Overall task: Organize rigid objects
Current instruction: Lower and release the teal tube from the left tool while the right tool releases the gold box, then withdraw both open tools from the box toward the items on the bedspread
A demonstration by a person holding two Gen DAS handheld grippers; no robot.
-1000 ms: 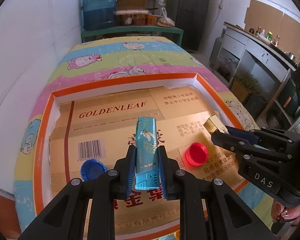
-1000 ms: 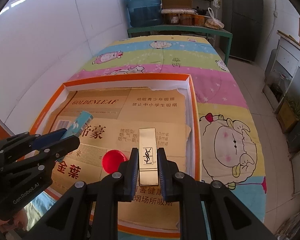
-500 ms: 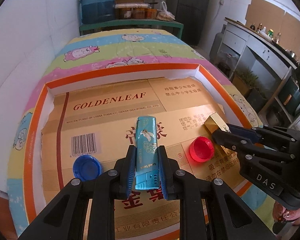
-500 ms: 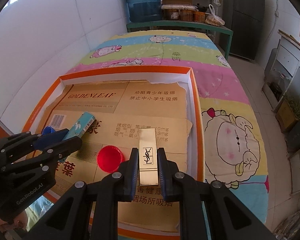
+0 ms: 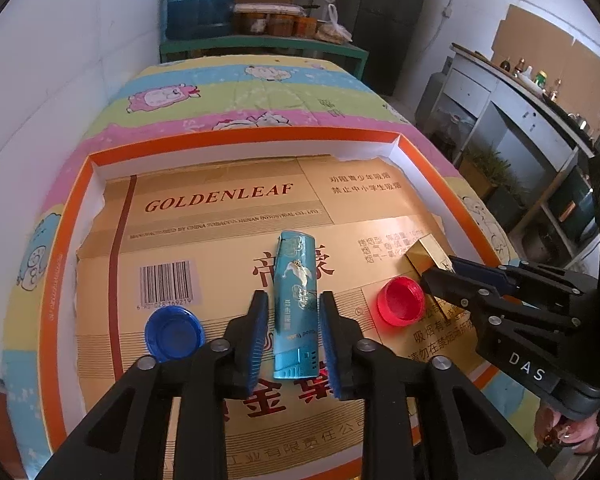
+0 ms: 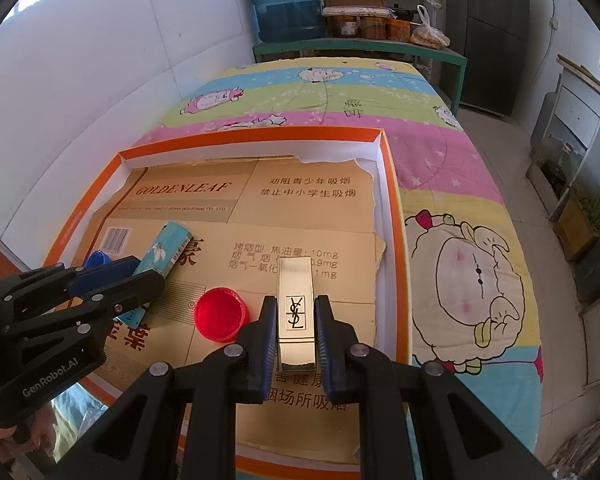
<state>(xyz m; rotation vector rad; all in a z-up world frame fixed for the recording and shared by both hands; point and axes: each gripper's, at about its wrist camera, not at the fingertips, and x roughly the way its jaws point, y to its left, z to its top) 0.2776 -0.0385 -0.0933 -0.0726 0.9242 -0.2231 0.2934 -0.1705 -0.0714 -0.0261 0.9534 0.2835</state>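
Release of the teal lighter [image 5: 295,304] is judged to be the step in hand; the left gripper [image 5: 294,338] is opening its jaws, gaps are seen at both pads, and the lighter lies on the cardboard liner [image 5: 228,216] of the orange tray [image 5: 244,136], between blue cap [image 5: 175,332] and red cap [image 5: 400,300]; the right gripper [image 6: 296,334] is clenched on the gold lipstick case [image 6: 296,312]; next, a clean withdrawal of the left gripper is called for, then placement of the case; a second earlier the lighter was clamped tight.
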